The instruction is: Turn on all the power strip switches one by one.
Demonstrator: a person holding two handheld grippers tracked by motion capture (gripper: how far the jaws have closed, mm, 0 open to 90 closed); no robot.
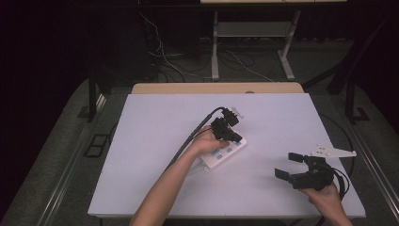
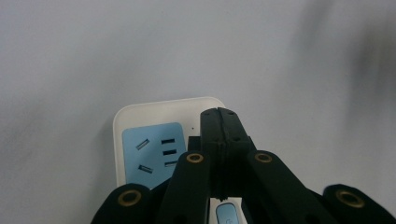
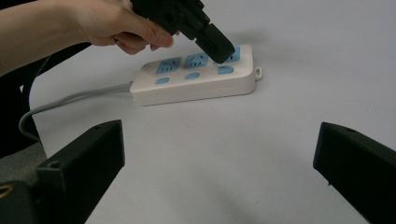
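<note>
A white power strip with three blue sockets, three blue buttons and a grey cord is seen lying mid-table, its end socket touched from above by the closed left gripper, while the right gripper is held wide open, well apart.

In the high view the white desk is evenly lit from above while the floor around it sinks into near black; the picture is soft and grainy. The left gripper view is blurred, with a smeared dark shadow at its upper right. The right gripper view is bright and sharp, shadows faint.
</note>
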